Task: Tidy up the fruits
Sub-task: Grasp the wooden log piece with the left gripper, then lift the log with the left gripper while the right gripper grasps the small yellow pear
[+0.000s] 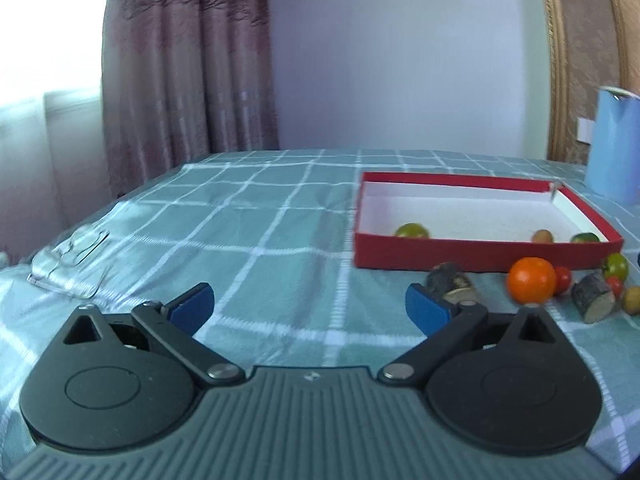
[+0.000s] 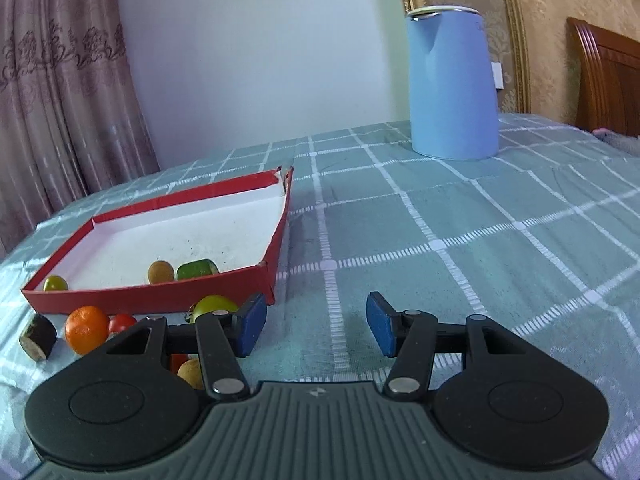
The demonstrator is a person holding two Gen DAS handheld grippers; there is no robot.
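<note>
blue kettle [image 1: 614, 144] cropped at edge, red tomato [image 2: 122, 322] half hidden

The left gripper [image 1: 310, 306] is pointing slightly downward with its jaws spread wide and empty; the right gripper [image 2: 316, 326] is tilting downward, jaws partly apart, gripping nothing.

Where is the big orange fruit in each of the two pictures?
Left wrist view: the orange lies at the right, on the cloth before the red box.
Right wrist view: the orange lies at the lower left, again before the red box.
Shared landmark: the blue kettle.
</note>
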